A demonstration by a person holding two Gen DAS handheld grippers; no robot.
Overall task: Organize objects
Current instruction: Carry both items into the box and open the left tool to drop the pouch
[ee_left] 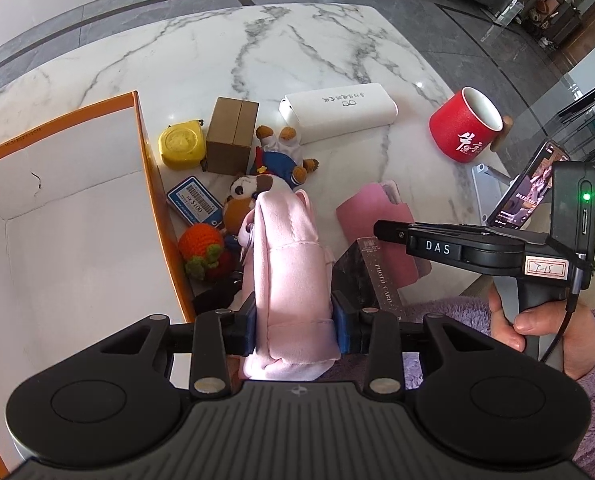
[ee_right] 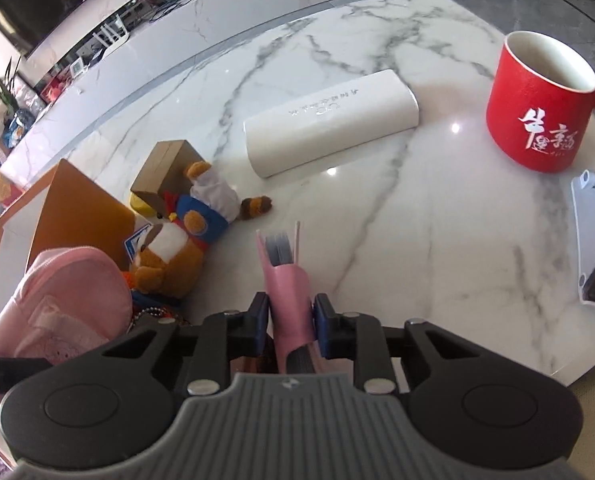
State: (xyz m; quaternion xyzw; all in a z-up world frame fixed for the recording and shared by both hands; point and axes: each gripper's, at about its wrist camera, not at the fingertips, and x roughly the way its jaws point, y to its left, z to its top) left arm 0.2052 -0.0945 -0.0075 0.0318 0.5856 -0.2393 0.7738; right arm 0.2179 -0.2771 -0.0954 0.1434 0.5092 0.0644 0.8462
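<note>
Orange-edged box (ee_left: 77,208) stands bare inside at the left wrist view's left, just beside the toys (ee_left: 253,196) on the marble table (ee_left: 225,56); the left gripper (ee_left: 293,320) clamps a pink pouch (ee_left: 289,264). In the right wrist view, the right gripper (ee_right: 291,316) grips a pink notebook (ee_right: 287,292); the red mug (ee_right: 537,100) looks hollow.
</note>
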